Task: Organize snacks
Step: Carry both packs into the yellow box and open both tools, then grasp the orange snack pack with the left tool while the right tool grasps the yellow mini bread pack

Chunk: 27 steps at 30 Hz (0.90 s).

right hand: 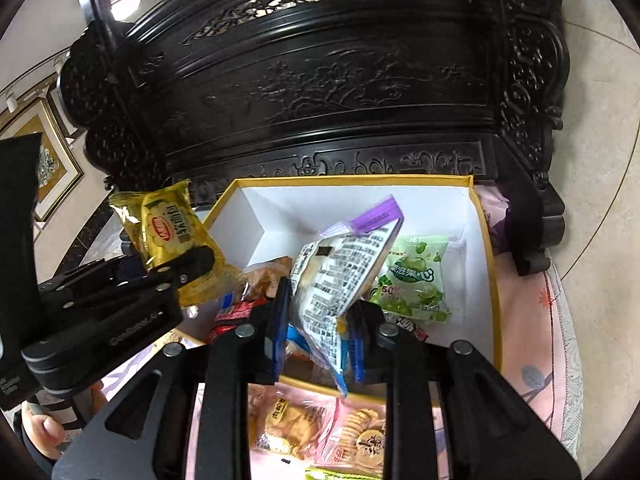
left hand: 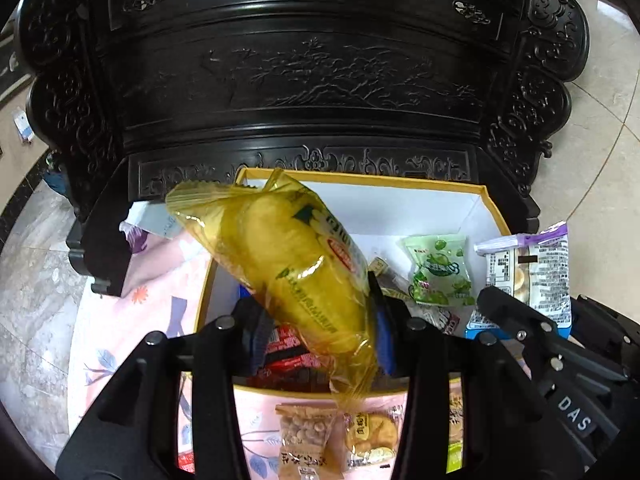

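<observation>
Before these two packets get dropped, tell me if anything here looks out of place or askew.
Nothing looks damaged or spilled. Some snack packets lie on the pink cloth outside the yellow-rimmed box, not yet sorted. The left gripper holds the yellow packet tilted; the right gripper holds the purple-sealed packet tilted too.

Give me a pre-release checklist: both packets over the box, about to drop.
1. Left gripper shut on yellow packet: ok.
2. Right gripper shut on purple-sealed packet: ok.
3. Both packets above the yellow-rimmed box: purple ok; yellow cannot tell, near the left wall.
4. Free floor in the box: ok, the white back part is bare.
5. Green packet already inside: ok.
6. Loose packets on the cloth outside the box: not ok, still to sort.
</observation>
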Motion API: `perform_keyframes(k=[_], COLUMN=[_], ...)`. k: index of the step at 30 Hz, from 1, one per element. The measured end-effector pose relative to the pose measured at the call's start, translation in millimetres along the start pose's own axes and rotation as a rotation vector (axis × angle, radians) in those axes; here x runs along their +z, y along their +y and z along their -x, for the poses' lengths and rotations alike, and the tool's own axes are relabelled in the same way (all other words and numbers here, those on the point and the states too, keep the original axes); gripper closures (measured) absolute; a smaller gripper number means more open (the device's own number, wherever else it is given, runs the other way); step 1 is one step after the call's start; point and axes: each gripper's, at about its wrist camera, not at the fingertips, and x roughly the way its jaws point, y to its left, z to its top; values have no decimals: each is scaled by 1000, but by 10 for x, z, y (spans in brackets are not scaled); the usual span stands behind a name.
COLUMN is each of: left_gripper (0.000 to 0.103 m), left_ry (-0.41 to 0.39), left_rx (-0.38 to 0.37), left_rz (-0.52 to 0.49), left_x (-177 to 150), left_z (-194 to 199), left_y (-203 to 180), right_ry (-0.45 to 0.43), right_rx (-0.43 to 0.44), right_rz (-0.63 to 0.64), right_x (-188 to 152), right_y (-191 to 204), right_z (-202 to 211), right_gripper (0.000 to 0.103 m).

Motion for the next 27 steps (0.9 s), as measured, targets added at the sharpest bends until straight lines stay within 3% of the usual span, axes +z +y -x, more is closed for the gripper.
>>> perform_keyframes(k=[1,3,6,9,13,16,18,22,27], left_gripper=[22,5,5,5,5,5,5,5,5], left_ry=[2,-5,9,-11,-33,-14,14,71,94], left_rx=[12,103,101,110,77,75,71,31,66], left_rz=[-5,-17,-16,-20,-36,-39,-15,71,77], left_x=[23,47,-24,-362,-1057,-1622,-1950,-2345,-2591], left_z=[-27,-74,-96,95,454,653,743,852,1021], left_y=[-13,9,90,219,357,480,566,766,878], right_ry=[14,5,33,55,99,163,199,248,250], right_rx=[-26,-65,-60,-18,-38,-118,-150,-192,-169], right_rz=[-1,-12,-8,6,51,64,41,17,-34], right_x=[36,59,-25,-392,-1317,-2122,-2426,-2844,-3035], right_y=[-21,-97,-194,-301,-344,-382,-413,-443,-495], right_z=[-44,-57,20,312,760,1018,1086,1107,958], right_gripper=[49,40,40,40,39,39,39,39,32])
